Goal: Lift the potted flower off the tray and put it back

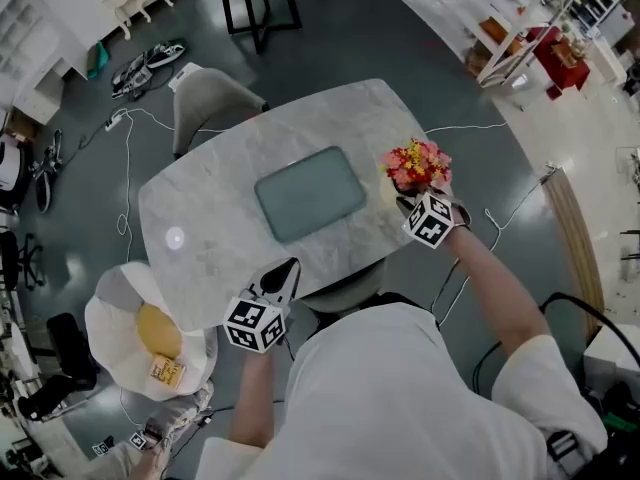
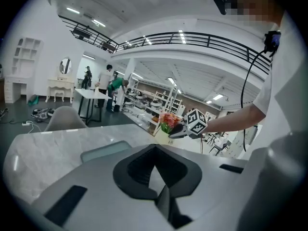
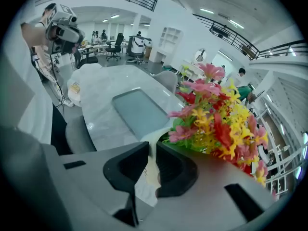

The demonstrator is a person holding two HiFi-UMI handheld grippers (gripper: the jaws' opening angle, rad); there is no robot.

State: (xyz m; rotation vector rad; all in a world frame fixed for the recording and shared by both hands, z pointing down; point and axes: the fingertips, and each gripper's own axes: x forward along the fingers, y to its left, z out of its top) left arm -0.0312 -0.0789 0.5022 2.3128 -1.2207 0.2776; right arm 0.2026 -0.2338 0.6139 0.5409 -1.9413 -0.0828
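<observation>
A person's right gripper (image 1: 408, 204) clamps its jaws on the white rim of the potted flower (image 1: 417, 165) at the right end of a marble table (image 1: 200, 238). The pot is off the grey-green tray (image 1: 310, 193), which lies bare at the table's middle, well apart from it. Whether the pot's base touches the marble cannot be told. The left gripper (image 1: 288, 271) hovers at the table's near edge, its jaws pressed together on nothing. Open marble runs all round the tray. A grey chair (image 1: 210, 103) stands at the far edge, and cables (image 1: 128, 178) trail over the floor to the left.

The right gripper view alone shows the grip: the pot's wall sits between the right gripper's (image 3: 150, 150) dark pads, the red, pink and yellow blooms (image 3: 216, 119) rise just beside them, and the tray (image 3: 139, 112) lies beyond. The left gripper view looks across the table (image 2: 48, 148) and takes in the flower (image 2: 167, 123) from the side, against a hall with people (image 2: 108, 83) standing in the distance.
</observation>
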